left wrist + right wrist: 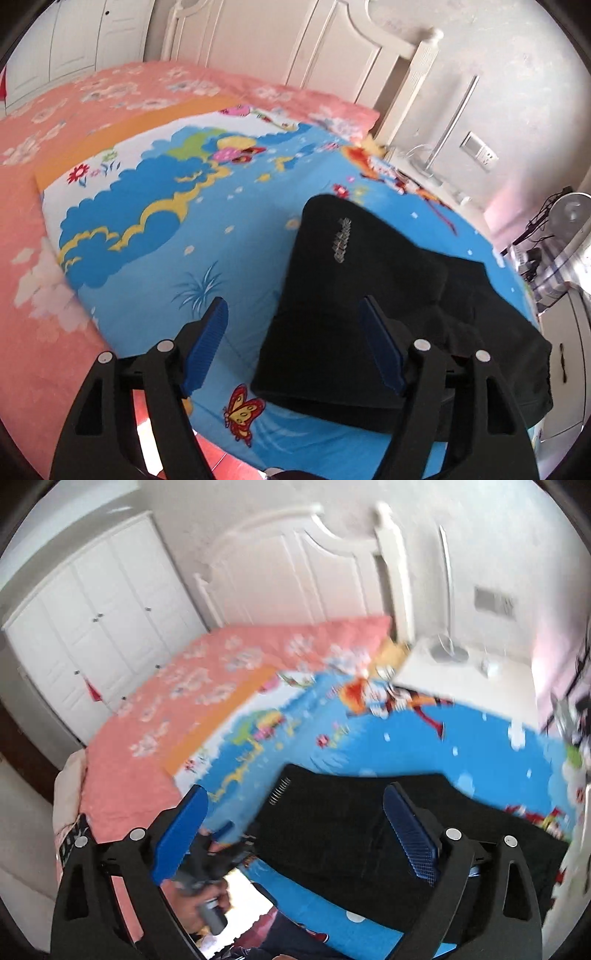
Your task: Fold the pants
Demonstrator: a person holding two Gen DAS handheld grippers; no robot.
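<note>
Bedroom, bed [155,236] under blue cartoon sheet, left claw [295,354] agape, empty, right claw [295,838] agape, empty, folded black pants [369,314] beneath, at 3 o'clock on sheet, white headboard [332,48] at 12.

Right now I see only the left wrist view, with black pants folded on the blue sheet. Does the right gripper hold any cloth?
Observer: No. The right gripper is open above the pants, and no cloth is pinched between its fingers.
Operator: And where does my left gripper appear from that side?
Observer: The left gripper is beside the left edge of the pants, over the blue sheet. It is blurred, but a hand grips its handle below.
</note>
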